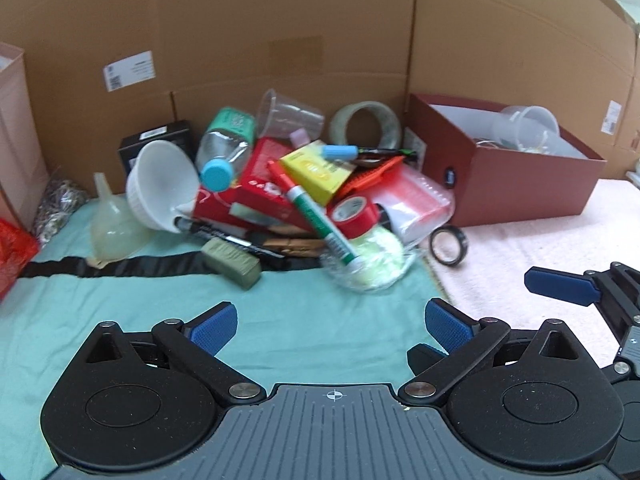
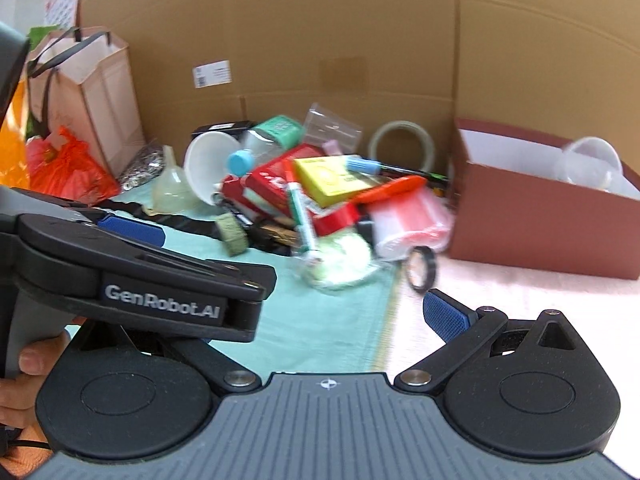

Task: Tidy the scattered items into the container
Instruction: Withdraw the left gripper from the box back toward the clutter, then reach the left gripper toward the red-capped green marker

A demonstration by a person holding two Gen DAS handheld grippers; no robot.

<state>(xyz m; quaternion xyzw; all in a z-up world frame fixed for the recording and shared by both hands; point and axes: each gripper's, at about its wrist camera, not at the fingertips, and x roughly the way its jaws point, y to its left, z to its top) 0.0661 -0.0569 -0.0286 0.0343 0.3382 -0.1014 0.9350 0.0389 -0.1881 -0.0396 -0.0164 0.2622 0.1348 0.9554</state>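
Note:
A pile of scattered items lies against the cardboard wall: a white bowl (image 1: 162, 184), a clear bottle with a blue cap (image 1: 218, 160), a red box (image 1: 256, 196), a yellow box (image 1: 316, 172), a green marker (image 1: 320, 220), red tape (image 1: 354, 214) and a black tape ring (image 1: 448, 246). The dark red container box (image 1: 512, 184) stands to the right with clear plastic cups inside; it also shows in the right wrist view (image 2: 536, 216). My left gripper (image 1: 330, 326) is open and empty, short of the pile. My right gripper (image 2: 320, 312) is open and empty, its left finger hidden behind the left gripper's body.
A teal cloth (image 1: 120, 320) covers the left of the table and a pink cloth (image 1: 540, 240) the right. A clear funnel (image 1: 112, 224), a black strap (image 1: 120, 268) and a green block (image 1: 232, 262) lie at the pile's front. A paper bag (image 2: 92, 96) and an orange bag (image 2: 64, 164) stand at left.

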